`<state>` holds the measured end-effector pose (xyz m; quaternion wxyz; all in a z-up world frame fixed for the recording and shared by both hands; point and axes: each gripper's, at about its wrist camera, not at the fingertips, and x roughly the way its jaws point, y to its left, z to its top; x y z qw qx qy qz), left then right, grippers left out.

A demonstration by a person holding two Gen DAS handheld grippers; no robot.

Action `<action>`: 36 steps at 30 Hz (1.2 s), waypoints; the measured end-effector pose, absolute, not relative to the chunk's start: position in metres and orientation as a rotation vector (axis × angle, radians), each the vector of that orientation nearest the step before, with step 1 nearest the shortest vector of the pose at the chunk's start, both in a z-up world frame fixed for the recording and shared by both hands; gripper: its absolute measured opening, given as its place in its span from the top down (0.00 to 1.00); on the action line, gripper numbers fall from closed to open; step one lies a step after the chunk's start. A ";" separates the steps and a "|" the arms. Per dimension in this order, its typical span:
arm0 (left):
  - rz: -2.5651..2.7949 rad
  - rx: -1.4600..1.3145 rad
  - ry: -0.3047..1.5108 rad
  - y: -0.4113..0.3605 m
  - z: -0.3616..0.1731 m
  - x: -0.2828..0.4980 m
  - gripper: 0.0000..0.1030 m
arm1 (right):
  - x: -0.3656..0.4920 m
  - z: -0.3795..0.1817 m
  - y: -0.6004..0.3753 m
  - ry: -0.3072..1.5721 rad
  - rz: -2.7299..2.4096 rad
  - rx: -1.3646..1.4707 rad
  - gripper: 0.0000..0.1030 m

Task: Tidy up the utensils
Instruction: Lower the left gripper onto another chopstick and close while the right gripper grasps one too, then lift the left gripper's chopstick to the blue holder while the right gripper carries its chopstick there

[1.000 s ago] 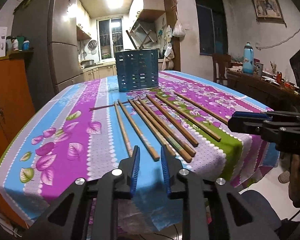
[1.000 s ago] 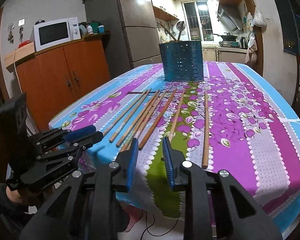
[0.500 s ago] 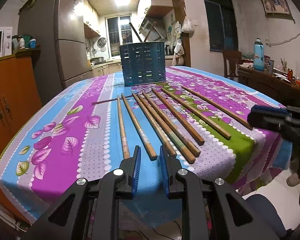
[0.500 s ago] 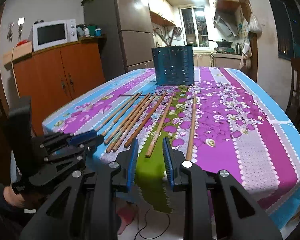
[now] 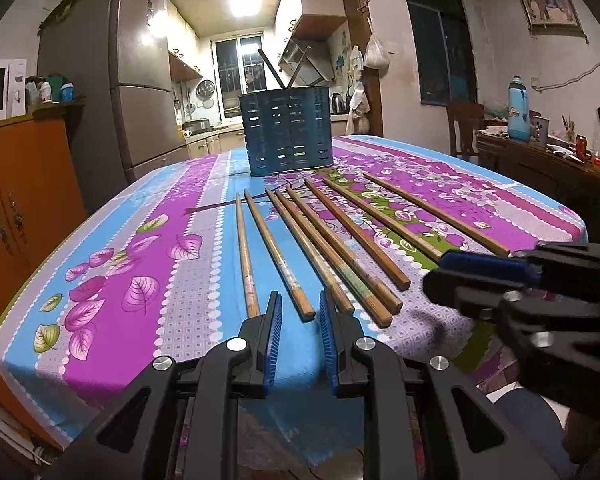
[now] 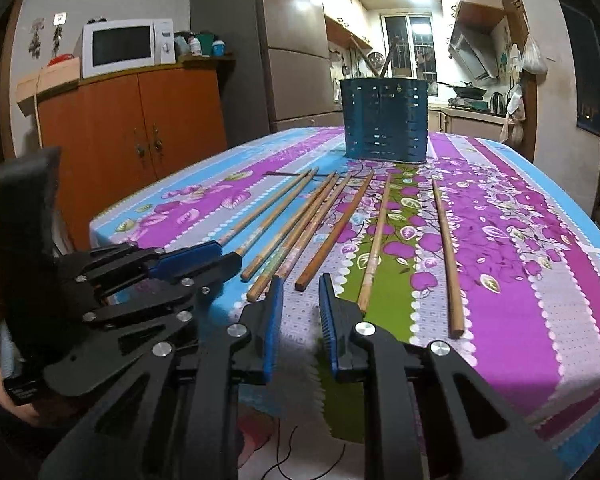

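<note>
Several wooden chopsticks [image 5: 332, 240] lie fanned out on the flowered tablecloth, thick ends toward me; they also show in the right wrist view [image 6: 332, 224]. A dark blue slotted utensil holder [image 5: 288, 136] stands behind them with two utensils in it, and it shows in the right wrist view too [image 6: 384, 120]. My left gripper [image 5: 299, 312] is open and empty, just short of the near ends of the left chopsticks. My right gripper [image 6: 299, 292] is open and empty at the table's near edge, close to the middle chopsticks' ends.
The table [image 5: 112, 280] has a purple, blue and green cloth [image 6: 540, 264]. An orange cabinet [image 6: 140, 128] with a microwave [image 6: 124, 46] and a fridge [image 5: 92, 92] stand at the left. A side table with a bottle [image 5: 518, 108] is at the right.
Both grippers have moved forward toward the table, so the chopsticks' near ends are now close to the fingertips. The jaws have stayed open.
</note>
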<state>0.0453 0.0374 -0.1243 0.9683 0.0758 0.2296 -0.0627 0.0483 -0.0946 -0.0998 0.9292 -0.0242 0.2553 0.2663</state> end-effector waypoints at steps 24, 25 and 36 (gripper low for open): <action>-0.110 0.146 0.420 0.035 -0.129 0.047 0.79 | 0.064 -0.106 -0.077 0.506 0.436 -0.051 0.92; -0.110 0.144 0.413 0.035 -0.130 0.047 0.79 | 0.064 -0.107 -0.077 0.502 0.433 -0.052 0.92; -0.122 0.127 0.382 0.033 -0.131 0.045 0.90 | 0.064 -0.109 -0.078 0.472 0.419 -0.021 0.93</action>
